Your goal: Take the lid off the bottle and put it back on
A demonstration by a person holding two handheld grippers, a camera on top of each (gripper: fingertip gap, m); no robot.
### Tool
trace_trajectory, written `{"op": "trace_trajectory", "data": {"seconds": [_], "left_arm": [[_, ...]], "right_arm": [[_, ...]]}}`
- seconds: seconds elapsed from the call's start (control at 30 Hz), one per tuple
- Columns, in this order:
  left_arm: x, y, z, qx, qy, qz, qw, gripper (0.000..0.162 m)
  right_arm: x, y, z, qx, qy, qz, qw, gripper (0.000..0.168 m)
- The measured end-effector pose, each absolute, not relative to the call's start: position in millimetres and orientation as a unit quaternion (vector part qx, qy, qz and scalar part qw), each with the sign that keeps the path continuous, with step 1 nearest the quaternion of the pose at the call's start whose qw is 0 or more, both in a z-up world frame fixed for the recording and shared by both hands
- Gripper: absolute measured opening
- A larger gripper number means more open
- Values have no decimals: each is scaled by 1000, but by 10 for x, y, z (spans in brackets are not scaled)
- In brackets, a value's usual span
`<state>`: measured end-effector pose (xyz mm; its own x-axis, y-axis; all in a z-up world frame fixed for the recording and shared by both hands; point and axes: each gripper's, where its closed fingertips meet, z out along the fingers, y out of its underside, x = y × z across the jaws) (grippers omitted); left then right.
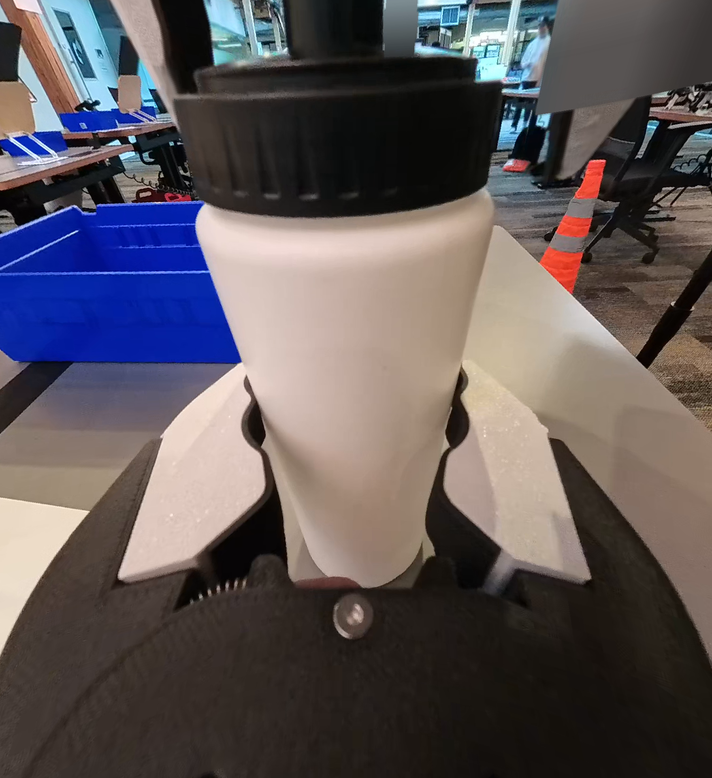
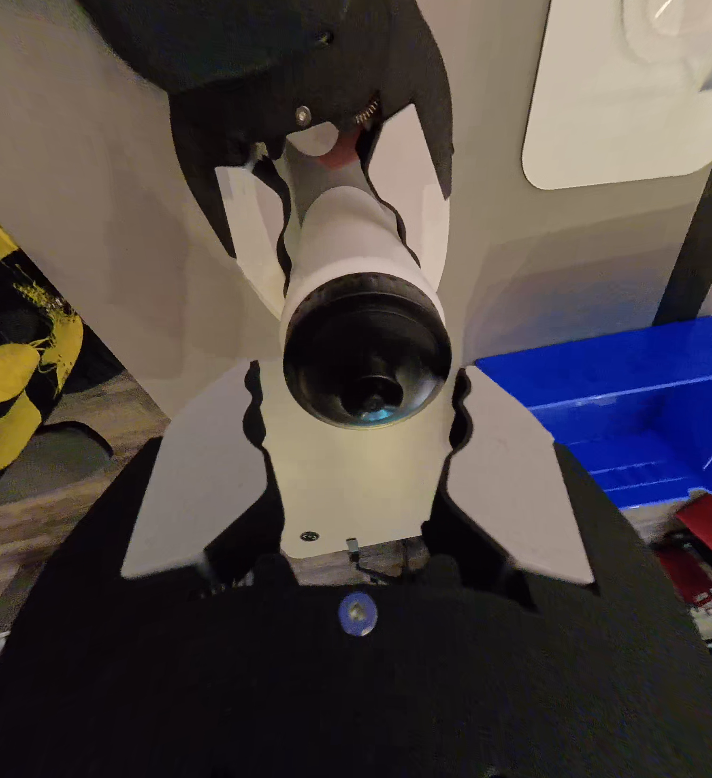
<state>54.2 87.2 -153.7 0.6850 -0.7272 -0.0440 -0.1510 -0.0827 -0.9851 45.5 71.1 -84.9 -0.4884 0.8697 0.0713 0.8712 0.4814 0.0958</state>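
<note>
A white bottle with a black ribbed screw lid stands upright over the white table. My left gripper is shut on the bottle's lower body. In the right wrist view I look down on the lid, the bottle and the left gripper holding it. My right gripper is open above the lid, with its fingertips spread to either side of the lid. I cannot tell whether they touch it.
A blue plastic bin sits on the table left of the bottle and also shows in the right wrist view. An orange cone, a black pole, office chairs and desks stand beyond. A person stands far back.
</note>
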Motion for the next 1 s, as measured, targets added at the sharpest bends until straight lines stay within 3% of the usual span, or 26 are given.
{"op": "trace_trajectory", "data": {"seconds": [0.07,0.13,0.47,0.57,0.63,0.9,1.0], "left_arm": [[537,873,-1536,-695,314,-242,600,86],[538,873,-1536,-695,315,-241,600,86],[502,885,-1536,-700,305,-245,597,86],[529,875,-1539,-698,315,-238,598,86],[542,873,-1540,-699,318,-234,597,86],[497,884,-1535,-696,309,-240,602,86],[502,889,-1533,-696,308,-239,603,86]], "right_arm": [[474,766,-842,-486,-871,-69,11,86],[495,801,-849,-466,-881,-73,10,72],[436,785,-850,-536,-843,-39,14,71],[417,756,-875,-521,-853,-12,22,75],[429,708,-921,-517,-855,18,27,99],[401,637,-1043,-537,-803,223,132,105],[331,623,-1171,-547,-765,301,158,99]]}}
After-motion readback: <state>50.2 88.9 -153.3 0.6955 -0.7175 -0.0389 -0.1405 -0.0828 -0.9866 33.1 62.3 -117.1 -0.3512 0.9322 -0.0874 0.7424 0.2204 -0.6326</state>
